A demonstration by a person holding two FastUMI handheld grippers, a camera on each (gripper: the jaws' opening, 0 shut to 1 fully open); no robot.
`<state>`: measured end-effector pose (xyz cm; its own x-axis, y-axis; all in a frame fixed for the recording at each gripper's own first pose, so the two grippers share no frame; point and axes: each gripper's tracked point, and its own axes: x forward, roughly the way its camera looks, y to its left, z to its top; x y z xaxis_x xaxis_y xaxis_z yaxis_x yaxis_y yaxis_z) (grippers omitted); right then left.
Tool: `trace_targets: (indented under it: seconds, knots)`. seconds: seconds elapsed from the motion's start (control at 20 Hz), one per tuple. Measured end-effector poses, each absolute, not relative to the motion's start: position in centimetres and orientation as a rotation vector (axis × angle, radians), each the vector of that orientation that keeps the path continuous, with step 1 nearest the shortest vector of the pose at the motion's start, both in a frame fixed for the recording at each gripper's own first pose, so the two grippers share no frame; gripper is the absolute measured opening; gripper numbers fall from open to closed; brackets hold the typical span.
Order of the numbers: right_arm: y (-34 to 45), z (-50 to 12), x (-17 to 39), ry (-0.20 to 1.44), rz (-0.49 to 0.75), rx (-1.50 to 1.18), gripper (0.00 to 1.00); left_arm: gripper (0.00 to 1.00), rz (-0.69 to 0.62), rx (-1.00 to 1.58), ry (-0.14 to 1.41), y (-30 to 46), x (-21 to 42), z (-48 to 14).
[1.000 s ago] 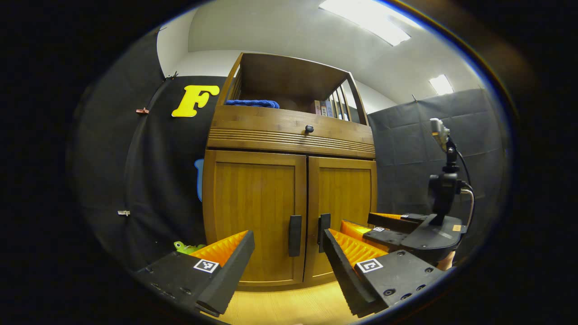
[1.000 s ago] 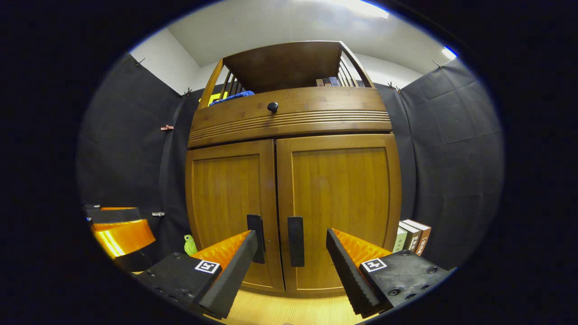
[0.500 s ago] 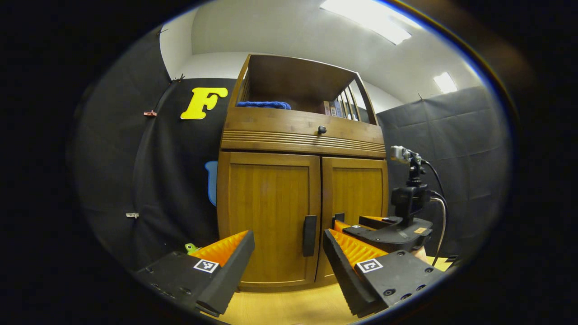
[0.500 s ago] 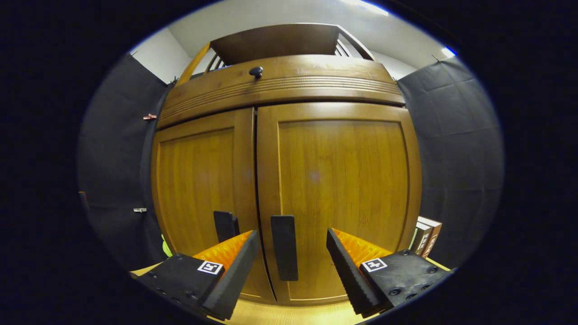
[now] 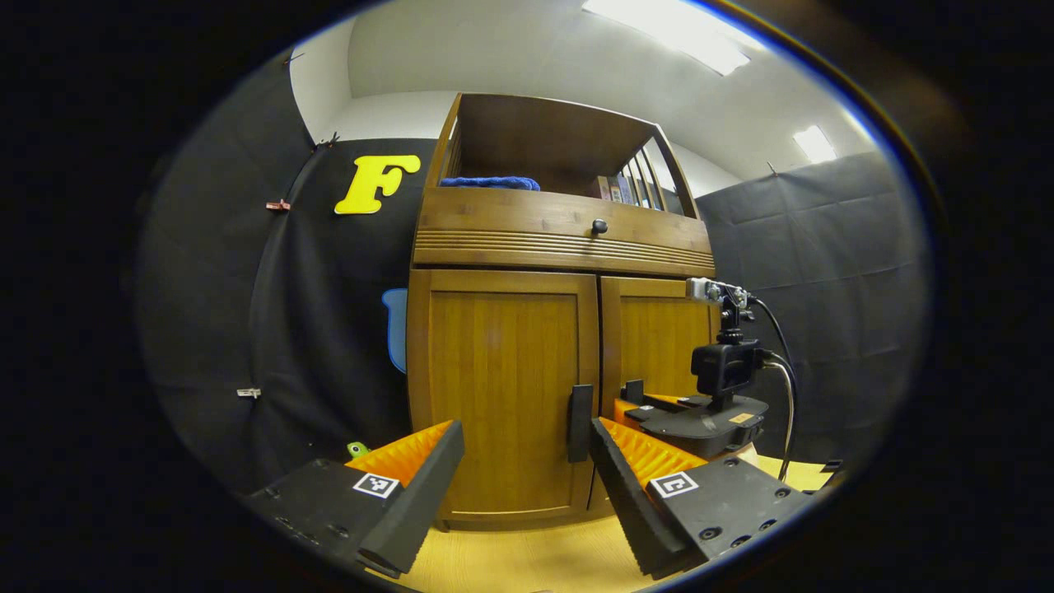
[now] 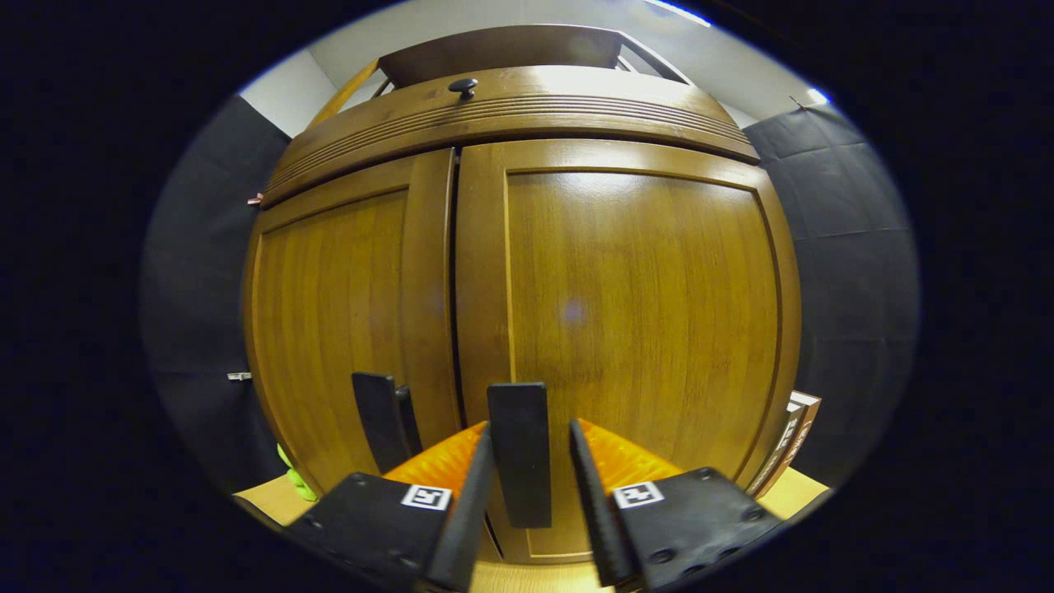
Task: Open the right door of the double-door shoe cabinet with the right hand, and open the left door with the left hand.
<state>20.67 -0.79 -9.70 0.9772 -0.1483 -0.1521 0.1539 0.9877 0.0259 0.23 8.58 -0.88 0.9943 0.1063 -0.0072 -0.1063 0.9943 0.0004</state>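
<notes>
In the right gripper view, the right gripper (image 6: 527, 486) has its jaws half closed around the flat black handle of the right door (image 6: 519, 461). The handle stands upright between the two fingers. A thin gap shows on each side, so I cannot tell if the fingers press on it yet. The brown wooden right door (image 6: 642, 313) fills the middle of this view and is shut. At 9 o'clock from that handle is the black handle of the left door (image 6: 380, 418), on the brown wooden left door (image 6: 338, 313), also shut. Some books (image 6: 792, 436) stand at 3 o'clock, beside the cabinet.

In the left gripper view, the left gripper (image 5: 527, 486) has its jaws wide open and holds nothing. It is well back from the tall brown wooden shoe cabinet (image 5: 560, 239). The left door's handle sits just above its right finger. The right gripper is at 3 o'clock, close to the right door. A blue cloth (image 5: 490, 182) lies on the top shelf at 12 o'clock. The floor is light wood (image 5: 527, 560).
</notes>
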Motion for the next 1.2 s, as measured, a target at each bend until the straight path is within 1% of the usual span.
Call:
trace_targets:
  seconds: [0.05, 0.1, 0.2, 0.25, 0.3, 0.35, 0.45, 0.5, 0.55, 0.6, 0.7, 0.75, 0.8, 0.85, 0.9, 1.2]
  knots:
    - [-0.7, -9.8, 21.1, 0.152, -0.148, 0.029, 0.54, 0.95, 0.107, -0.002, 0.006, 8.7, 0.0, -1.0]
    - [-0.7, -10.0, 21.1, 0.155, -0.148, 0.023, 0.54, 0.95, 0.107, -0.004, 0.005, 8.8, 0.0, -0.9]
    - [-0.6, -9.9, 21.3, 0.142, -0.158, -0.032, 0.36, 0.95, 0.112, -0.005, 0.005, 8.9, -0.1, -0.9]
    - [-0.4, -9.7, 21.1, 0.131, -0.154, -0.05, 0.31, 0.95, 0.114, -0.006, 0.005, 8.9, -0.3, -0.9]
    - [-0.3, -9.9, 20.7, 0.14, -0.151, -0.037, 0.31, 0.95, 0.115, -0.007, 0.008, 8.9, -0.4, -1.0]
    - [-0.3, -9.7, 20.9, 0.143, -0.139, -0.035, 0.21, 0.95, 0.116, -0.007, 0.011, 8.8, -0.5, -1.0]
    - [-0.2, -9.7, 19.8, 0.155, -0.114, -0.033, 0.21, 0.95, 0.11, -0.005, 0.017, 8.5, -0.7, -1.1]
    - [-0.1, -9.4, 19.2, 0.154, -0.102, -0.033, 0.17, 0.95, 0.106, -0.006, 0.015, 8.2, -0.7, -1.0]
    - [0.0, -9.2, 18.5, 0.156, -0.089, -0.031, 0.21, 0.95, 0.1, -0.01, 0.012, 7.9, -0.6, -1.1]
    - [0.0, -9.1, 17.6, 0.16, -0.073, -0.027, 0.17, 0.95, 0.091, -0.015, 0.007, 7.4, -0.6, -0.9]
    - [-0.1, -8.7, 15.8, 0.174, -0.039, -0.029, 0.17, 0.95, 0.074, -0.029, 0.004, 6.4, -0.3, -0.8]
    - [-0.2, -8.4, 14.8, 0.18, -0.023, -0.033, 0.21, 0.95, 0.068, -0.036, 0.005, 5.9, -0.2, -0.8]
    - [-0.5, -8.1, 13.7, 0.184, -0.01, -0.033, 0.21, 0.95, 0.064, -0.042, 0.006, 5.3, -0.1, -0.8]
    - [-0.8, -7.9, 12.7, 0.187, 0.002, -0.032, 0.17, 0.95, 0.062, -0.047, 0.005, 4.9, -0.1, -0.8]
    - [-1.0, -7.5, 11.8, 0.189, 0.014, -0.03, 0.21, 0.95, 0.059, -0.052, 0.005, 4.4, -0.1, -0.7]
    - [-3.1, -6.2, 6.9, 0.198, 0.044, -0.025, 0.21, 0.95, 0.062, -0.054, 0.015, 1.0, -0.9, -0.8]
